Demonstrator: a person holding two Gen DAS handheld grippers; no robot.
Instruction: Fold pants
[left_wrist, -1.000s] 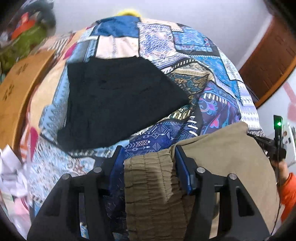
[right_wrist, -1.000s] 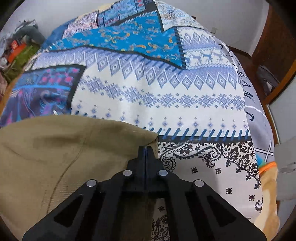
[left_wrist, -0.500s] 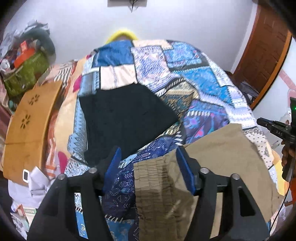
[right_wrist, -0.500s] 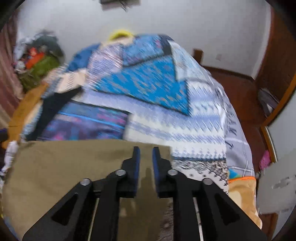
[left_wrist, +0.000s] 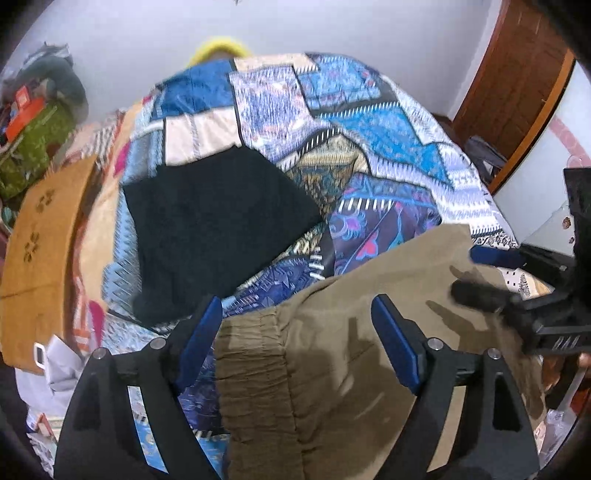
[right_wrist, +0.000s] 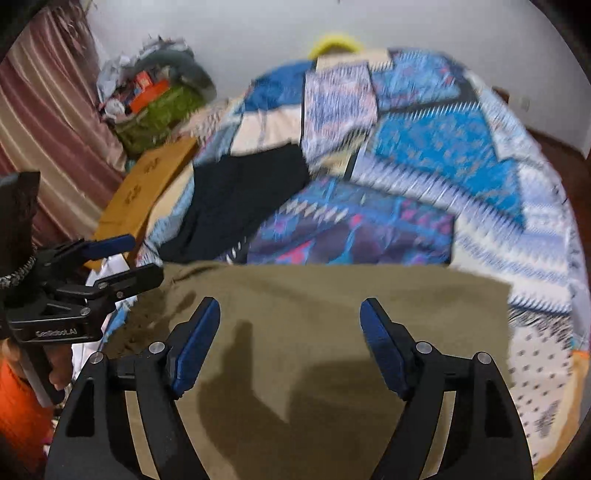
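Both grippers, left (left_wrist: 297, 341) and right (right_wrist: 290, 341), have just opened and lifted off the khaki pants (right_wrist: 332, 332) below them; the person should regrip matching corners evenly

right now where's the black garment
The black garment lies flat on the patchwork bedspread, left of centre in the left wrist view, beyond the khaki pants.

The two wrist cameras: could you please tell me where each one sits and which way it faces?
Left wrist: on the left gripper, looking steeply down at the khaki pants on the bed; its open fingers show, with the right gripper at the right edge.
Right wrist: on the right gripper, facing down over the pants; open fingers, the left gripper and an orange sleeve show.
Shared: pants, black garment, bed.
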